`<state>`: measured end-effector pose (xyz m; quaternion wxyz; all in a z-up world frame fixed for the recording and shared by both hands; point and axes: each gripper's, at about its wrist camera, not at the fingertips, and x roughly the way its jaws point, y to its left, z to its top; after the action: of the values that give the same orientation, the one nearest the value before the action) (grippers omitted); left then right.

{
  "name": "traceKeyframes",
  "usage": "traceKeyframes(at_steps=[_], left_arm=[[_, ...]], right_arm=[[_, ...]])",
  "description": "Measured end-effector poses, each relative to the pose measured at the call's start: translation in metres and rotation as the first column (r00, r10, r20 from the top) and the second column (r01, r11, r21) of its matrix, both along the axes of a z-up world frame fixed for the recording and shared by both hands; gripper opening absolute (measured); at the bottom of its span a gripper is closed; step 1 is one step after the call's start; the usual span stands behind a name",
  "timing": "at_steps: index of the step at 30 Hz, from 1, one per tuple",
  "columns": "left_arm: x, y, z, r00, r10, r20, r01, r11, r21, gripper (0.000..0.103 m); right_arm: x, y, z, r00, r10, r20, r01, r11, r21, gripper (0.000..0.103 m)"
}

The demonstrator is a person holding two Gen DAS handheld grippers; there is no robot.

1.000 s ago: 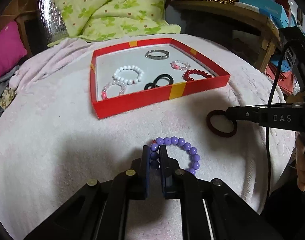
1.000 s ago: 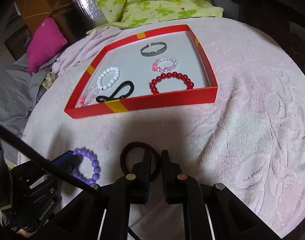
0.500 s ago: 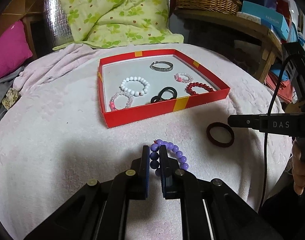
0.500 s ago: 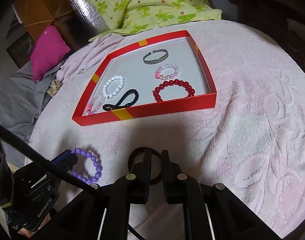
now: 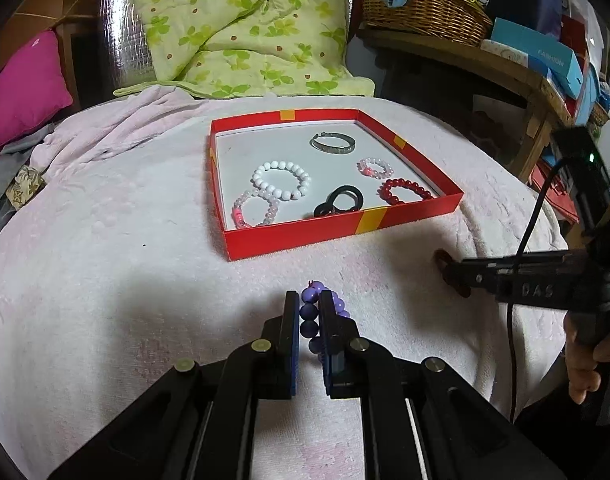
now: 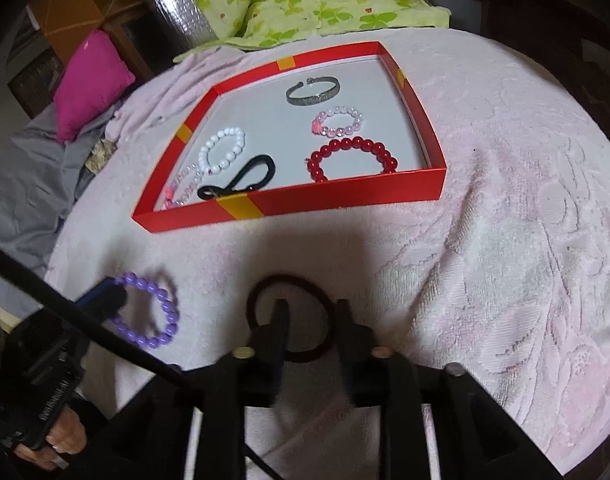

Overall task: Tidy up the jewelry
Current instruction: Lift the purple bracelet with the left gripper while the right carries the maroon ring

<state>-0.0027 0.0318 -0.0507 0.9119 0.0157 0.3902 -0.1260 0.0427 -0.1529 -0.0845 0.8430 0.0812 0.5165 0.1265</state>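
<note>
Left tongs (image 5: 309, 312): clenched on the purple bead bracelet (image 5: 319, 316), gripping several beads between the pads. The bracelet is now hanging partly clear of the pink blanket (image 5: 105, 280) instead of lying flat as a second ago, so the lift is judged begun.

Right tongs (image 6: 311, 320): jaws have just been opening and are standing apart, blurred in their own view. The dark red hair tie (image 6: 293, 316) is lying flat on the blanket beneath and between the tips; the pads are not pressing on it, so it is released or not yet taken. Whether one tip is sitting inside the loop cannot be told.

Red tray (image 5: 289, 236): sitting ahead of both tongs, well beyond the tips, already holding a white bead bracelet (image 5: 282, 181), a pink bead bracelet (image 5: 254, 212), a black hair tie (image 5: 339, 201), a red bead bracelet (image 5: 403, 192), a small pink bracelet (image 5: 375, 167) and a silver bangle (image 5: 332, 143).

Remaining, by judgement: two items outside the tray, one in hand, one awaiting a grip.
</note>
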Motion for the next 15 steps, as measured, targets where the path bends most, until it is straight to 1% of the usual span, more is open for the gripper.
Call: traceKeyframes(at_steps=[1, 2, 3, 4, 5, 9, 15], left_arm=[[0.000, 0.001, 0.001, 1.000, 0.002, 0.001, -0.002, 1.000, -0.002, 0.010], [-0.001, 0.002, 0.001, 1.000, 0.002, 0.003, -0.002, 1.000, -0.003, 0.010], [-0.001, 0.002, 0.002, 1.000, 0.002, 0.005, -0.002, 1.000, -0.003, 0.010], [-0.001, 0.002, 0.002, 1.000, 0.002, 0.006, -0.002, 1.000, -0.003, 0.010], [-0.001, 0.002, 0.002, 1.000, 0.001, 0.006, -0.001, 1.000, -0.005, 0.010], [-0.001, 0.002, 0.004, 1.000, 0.000, 0.010, 0.001, 1.000, -0.009, 0.010], [-0.001, 0.003, 0.005, 1.000, 0.002, 0.016, -0.002, 1.000, -0.018, 0.010]], right_arm=[[-0.001, 0.001, -0.003, 1.000, 0.010, -0.004, -0.010, 1.000, -0.015, 0.030], [-0.001, 0.002, -0.004, 1.000, 0.018, -0.005, -0.018, 1.000, -0.025, 0.027], [-0.003, 0.003, -0.004, 1.000, 0.026, 0.008, -0.025, 0.999, -0.041, 0.022], [-0.004, 0.003, -0.003, 0.999, 0.034, 0.020, -0.032, 0.998, -0.053, 0.012], [-0.006, 0.004, -0.003, 0.999, 0.044, 0.030, -0.043, 0.997, -0.061, 0.010], [-0.008, -0.006, 0.000, 0.998, 0.023, 0.050, -0.020, 0.998, -0.054, 0.009], [-0.012, -0.024, 0.011, 0.996, -0.009, 0.090, 0.008, 1.000, 0.007, 0.009]])
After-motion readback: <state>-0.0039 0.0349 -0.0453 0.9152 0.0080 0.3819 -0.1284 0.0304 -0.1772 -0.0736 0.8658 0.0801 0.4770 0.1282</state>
